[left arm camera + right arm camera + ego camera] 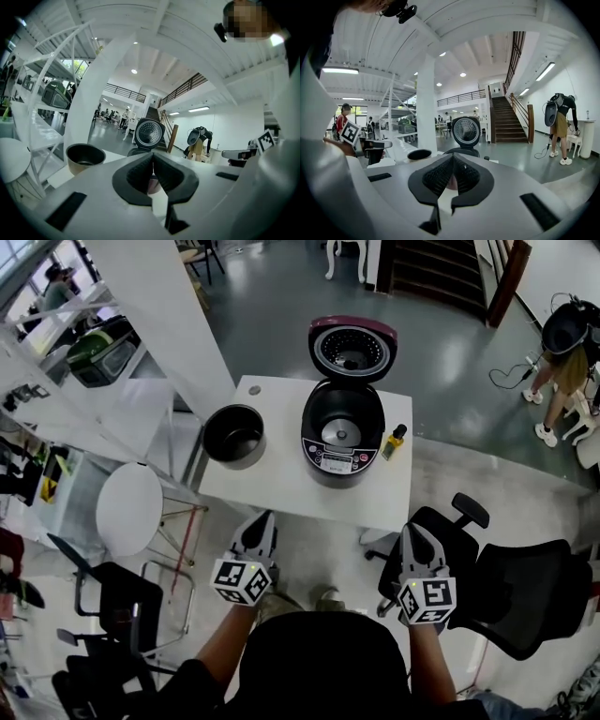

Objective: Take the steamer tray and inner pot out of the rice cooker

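Observation:
The dark purple rice cooker [342,437] stands on the white table [375,502] with its lid [352,350] raised; its cavity shows the bare heating plate. The dark inner pot [234,435] sits on the table to the cooker's left, apart from it. I cannot pick out a steamer tray. My left gripper [263,517] and right gripper [413,532] hover short of the table's near edge, both shut and empty. The left gripper view shows the left gripper [152,158] facing the pot [85,157] and lid [149,132]; in the right gripper view the right gripper [452,160] faces the lid [466,131].
A small yellow-capped bottle [394,442] stands right of the cooker. Black office chairs [511,592] crowd the right side by my right gripper. A round white stool [129,508] and another black chair [122,606] are at the left. A person [562,352] bends over at far right.

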Action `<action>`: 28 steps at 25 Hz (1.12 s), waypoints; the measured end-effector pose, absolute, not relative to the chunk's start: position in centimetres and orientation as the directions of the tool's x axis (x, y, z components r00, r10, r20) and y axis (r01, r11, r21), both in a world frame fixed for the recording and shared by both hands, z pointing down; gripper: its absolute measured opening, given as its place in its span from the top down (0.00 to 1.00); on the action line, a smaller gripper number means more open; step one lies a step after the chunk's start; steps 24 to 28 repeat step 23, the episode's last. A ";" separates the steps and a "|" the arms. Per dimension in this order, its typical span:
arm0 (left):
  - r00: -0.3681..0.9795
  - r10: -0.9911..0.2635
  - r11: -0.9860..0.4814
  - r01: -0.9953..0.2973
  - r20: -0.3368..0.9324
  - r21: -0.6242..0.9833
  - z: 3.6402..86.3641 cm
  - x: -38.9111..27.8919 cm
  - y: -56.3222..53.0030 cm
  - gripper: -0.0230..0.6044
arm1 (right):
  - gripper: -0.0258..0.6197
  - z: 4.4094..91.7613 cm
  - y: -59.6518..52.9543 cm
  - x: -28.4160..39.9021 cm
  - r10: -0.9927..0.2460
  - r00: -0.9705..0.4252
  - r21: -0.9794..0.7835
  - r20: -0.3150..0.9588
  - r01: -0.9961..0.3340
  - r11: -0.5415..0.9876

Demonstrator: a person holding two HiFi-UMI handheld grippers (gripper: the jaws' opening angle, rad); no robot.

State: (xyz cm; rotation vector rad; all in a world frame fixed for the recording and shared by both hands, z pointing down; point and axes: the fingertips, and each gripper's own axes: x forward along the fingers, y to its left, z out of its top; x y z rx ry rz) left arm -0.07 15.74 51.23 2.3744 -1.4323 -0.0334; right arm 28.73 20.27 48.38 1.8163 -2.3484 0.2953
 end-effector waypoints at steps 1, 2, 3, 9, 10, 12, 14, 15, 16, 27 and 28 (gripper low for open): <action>0.483 -0.860 -0.414 -0.850 0.166 0.326 51.4 0.3 15.9 0.96 | 0.96 48.4 20.3 28.8 -0.939 -0.249 -0.064 0.239 -0.969 0.240; 0.482 -0.860 -0.414 -0.850 0.167 0.326 51.5 0.7 16.0 0.96 | 0.96 48.5 20.4 29.0 -0.940 -0.244 -0.071 0.237 -0.970 0.234; 0.483 -0.860 -0.417 -0.852 0.167 0.318 51.5 1.1 16.2 0.96 | 0.96 48.7 20.5 29.3 -0.941 -0.239 -0.074 0.237 -0.971 0.228; 0.491 -0.854 -0.443 -0.860 0.172 0.254 51.4 2.6 17.0 0.96 | 0.96 49.5 20.9 30.0 -0.940 -0.241 -0.052 0.243 -0.971 0.235; 0.493 -0.852 -0.447 -0.860 0.174 0.247 51.5 2.7 17.1 0.96 | 0.96 49.7 20.9 30.0 -0.939 -0.242 -0.051 0.243 -0.970 0.237; 0.499 -0.848 -0.456 -0.859 0.178 0.232 51.6 3.1 17.5 0.96 | 0.96 50.1 21.1 29.9 -0.938 -0.244 -0.054 0.246 -0.970 0.238; 0.504 -0.844 -0.464 -0.857 0.182 0.224 51.6 3.5 18.0 0.96 | 0.96 50.6 21.5 29.9 -0.936 -0.244 -0.060 0.252 -0.970 0.237; 0.506 -0.843 -0.466 -0.856 0.184 0.222 51.7 3.6 18.2 0.96 | 0.96 50.7 21.6 29.9 -0.936 -0.244 -0.063 0.254 -0.970 0.236; 0.507 -0.842 -0.467 -0.856 0.185 0.222 51.7 3.7 18.3 0.96 | 0.96 50.9 21.7 29.8 -0.935 -0.245 -0.063 0.254 -0.969 0.237; 0.494 -0.841 -0.455 -0.866 0.222 0.205 52.5 3.2 19.3 0.96 | 0.96 50.7 22.2 29.0 -0.933 -0.261 -0.052 0.249 -0.965 0.256; 0.494 -0.841 -0.455 -0.866 0.222 0.205 52.5 3.2 19.3 0.96 | 0.96 50.7 22.2 29.0 -0.933 -0.261 -0.052 0.249 -0.965 0.256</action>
